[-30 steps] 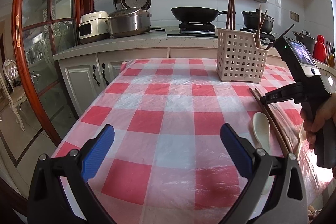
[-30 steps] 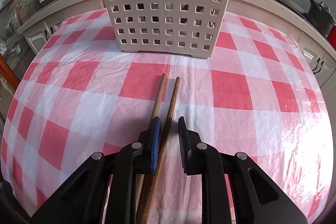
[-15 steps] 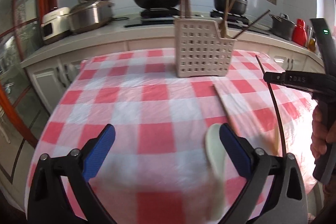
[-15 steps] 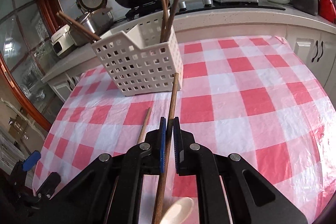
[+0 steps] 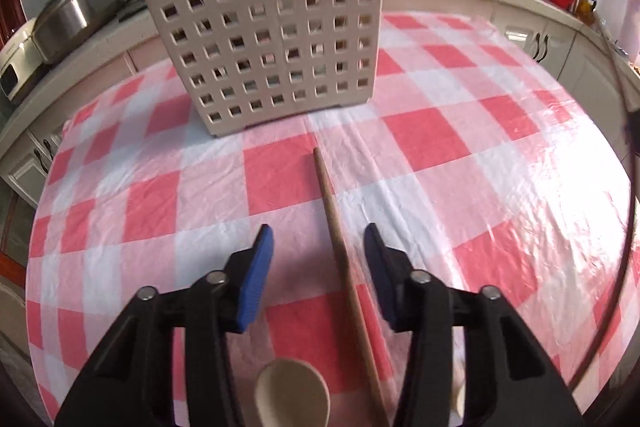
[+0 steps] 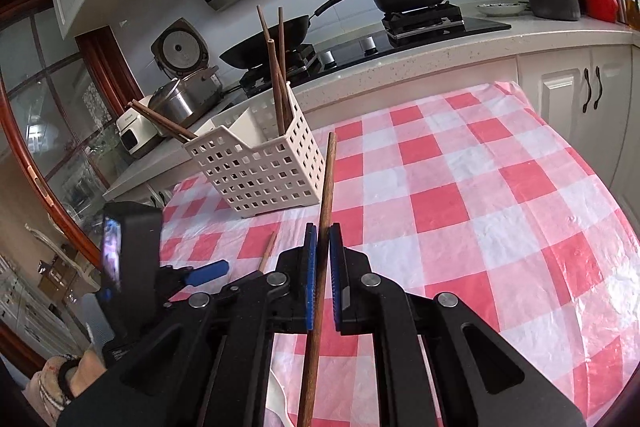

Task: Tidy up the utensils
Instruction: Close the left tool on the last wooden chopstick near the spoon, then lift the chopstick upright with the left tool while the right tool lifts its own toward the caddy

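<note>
Checked tablecloth point(image 5: 440, 131) under me; my right gripper point(image 6: 322, 283) clamps one chopstick point(image 6: 325, 195); left gripper point(image 5: 318, 259), closing, straddles another chopstick point(image 5: 340, 251), untouched; it may roll off-centre.

left wrist: steep down, close on tablecloth point(image 5: 420, 147); right wrist: higher, shallower; shared: basket point(image 5: 264, 43), tablecloth

Left gripper point(image 5: 318, 247) jaws just closing, chopstick point(image 5: 340, 247) lying between them, untouched. Spoon point(image 5: 294, 397) is seen below; perforated basket point(image 5: 268, 47) ahead.
</note>
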